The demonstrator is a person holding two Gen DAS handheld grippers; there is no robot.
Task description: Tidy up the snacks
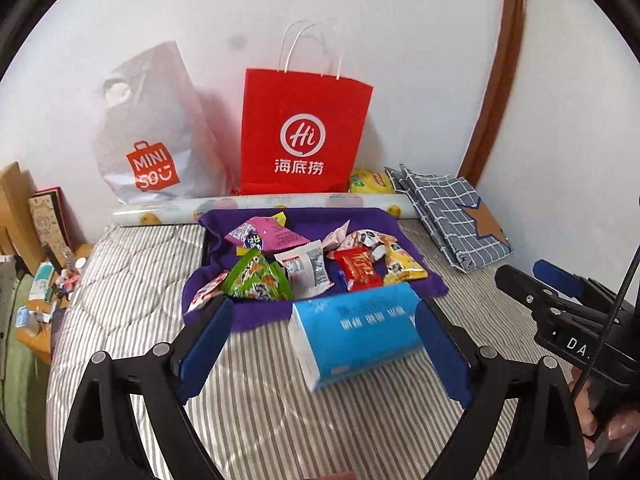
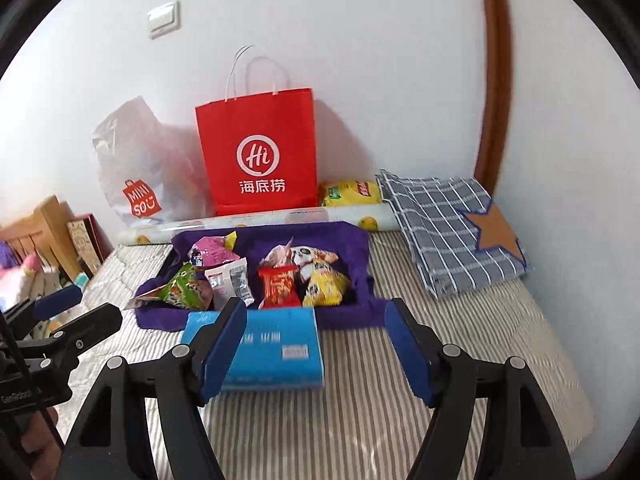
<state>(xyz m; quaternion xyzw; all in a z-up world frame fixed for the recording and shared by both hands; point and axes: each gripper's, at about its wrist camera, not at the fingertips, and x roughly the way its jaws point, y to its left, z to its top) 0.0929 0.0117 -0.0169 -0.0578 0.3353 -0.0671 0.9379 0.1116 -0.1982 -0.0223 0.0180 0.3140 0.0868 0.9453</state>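
Your left gripper (image 1: 322, 344) is spread wide, nothing pinched; the blue tissue pack (image 1: 356, 330) lies on the bed below, framed between its blue pads but not touched. Your right gripper (image 2: 316, 346) is also spread and empty, its left pad covering part of that same pack (image 2: 276, 350) in the right wrist view. Each gripper shows at the edge of the other's view, held by a hand (image 1: 592, 412). The surface is a bed with a grey-and-white striped quilt (image 1: 132, 264), no desk here. Just past the tissue pack sits a purple cloth (image 1: 312, 240) draped over a shallow tray, and the snacks (image 1: 304, 264) are piled on it: a green triangular packet (image 1: 258, 278), a white sachet (image 1: 306, 270), a red packet (image 1: 360, 272), a yellow one (image 1: 402, 268), a pink one (image 1: 260, 234). Behind the cloth a roll of printed paper (image 1: 256, 206) lies crosswise. Against the white wall stand a red paper bag (image 1: 304, 128) with white handles and a white Miniso plastic bag (image 1: 152, 136) to its left. A yellow packet (image 1: 370, 182) lies beside the red bag, and a folded blue checked cloth (image 1: 452, 216) with a brown star lies at the right. A wall switch (image 2: 164, 18) is up high, a brown wooden door frame (image 2: 494, 80) runs at the right, and cluttered wooden furniture (image 1: 24, 216) stands left of the bed.
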